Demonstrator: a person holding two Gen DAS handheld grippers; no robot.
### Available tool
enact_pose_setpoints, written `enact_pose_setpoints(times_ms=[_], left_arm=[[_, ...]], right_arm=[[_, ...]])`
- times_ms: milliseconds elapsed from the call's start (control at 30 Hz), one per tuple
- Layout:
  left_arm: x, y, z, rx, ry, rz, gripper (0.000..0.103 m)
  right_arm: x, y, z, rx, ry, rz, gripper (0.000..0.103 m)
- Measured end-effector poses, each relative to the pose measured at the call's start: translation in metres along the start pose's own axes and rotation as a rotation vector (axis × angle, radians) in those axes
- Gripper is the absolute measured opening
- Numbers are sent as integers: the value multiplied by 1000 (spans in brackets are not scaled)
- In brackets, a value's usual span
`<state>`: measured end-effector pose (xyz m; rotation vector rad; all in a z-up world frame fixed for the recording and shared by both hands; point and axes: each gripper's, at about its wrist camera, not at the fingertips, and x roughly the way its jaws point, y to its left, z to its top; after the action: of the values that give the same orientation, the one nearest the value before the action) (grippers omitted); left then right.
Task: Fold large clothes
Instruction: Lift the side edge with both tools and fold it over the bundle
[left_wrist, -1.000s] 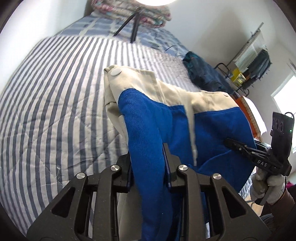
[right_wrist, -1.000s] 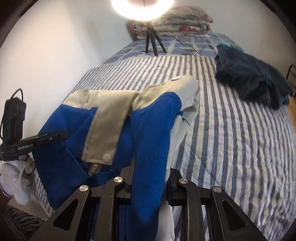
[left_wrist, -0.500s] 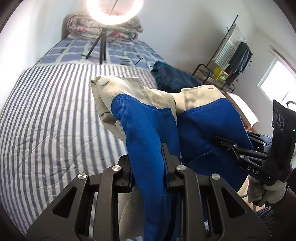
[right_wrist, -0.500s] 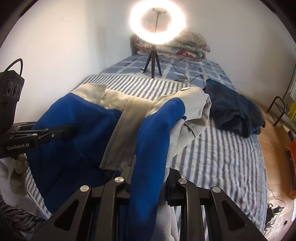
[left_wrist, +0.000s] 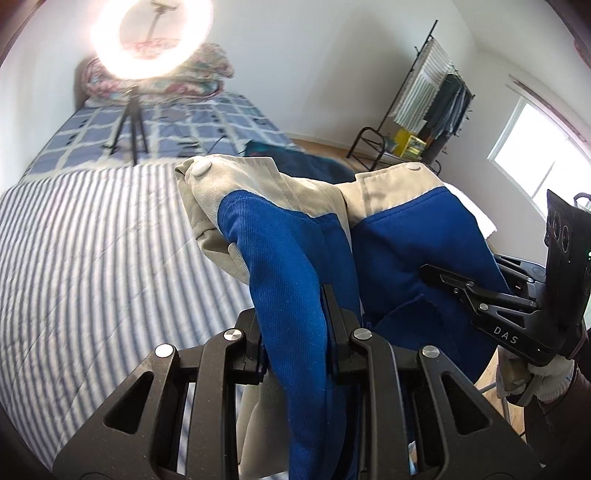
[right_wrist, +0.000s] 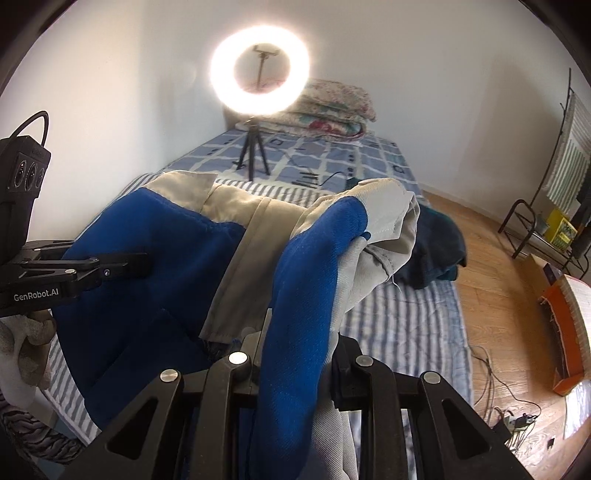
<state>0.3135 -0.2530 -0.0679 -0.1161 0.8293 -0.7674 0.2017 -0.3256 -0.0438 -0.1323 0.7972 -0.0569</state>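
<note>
A blue and beige jacket (left_wrist: 280, 236) with white snap buttons hangs in the air above the striped bed (left_wrist: 92, 251). My left gripper (left_wrist: 293, 317) is shut on a blue fold of it. My right gripper (right_wrist: 299, 343) is shut on another blue fold of the jacket (right_wrist: 317, 258). Each gripper shows in the other's view, the right one (left_wrist: 461, 291) at the right edge, the left one (right_wrist: 122, 264) at the left edge, both with fingers pressed into the blue cloth. The cloth sags between them.
A ring light on a tripod (right_wrist: 258, 74) stands on the far part of the bed, before folded quilts (right_wrist: 332, 110). A dark blue garment (right_wrist: 436, 251) lies on the bed's right side. A clothes rack (left_wrist: 432, 110) and wooden floor (right_wrist: 498, 295) lie to the right.
Both grippers have risen and tilted up with the jacket, lifting it higher off the bed. The ring light and far wall have come into view. The grips are unchanged.
</note>
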Motion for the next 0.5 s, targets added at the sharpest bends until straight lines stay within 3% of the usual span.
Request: enact_pose_setpoints(times_ms=[267, 500], left_arm=[[65, -30, 73, 30, -27, -83, 22], [137, -29, 145, 51, -55, -166, 22]], right_arm=[[12, -83, 36, 66, -34, -60, 22], [49, -161, 76, 162, -101, -37, 22]])
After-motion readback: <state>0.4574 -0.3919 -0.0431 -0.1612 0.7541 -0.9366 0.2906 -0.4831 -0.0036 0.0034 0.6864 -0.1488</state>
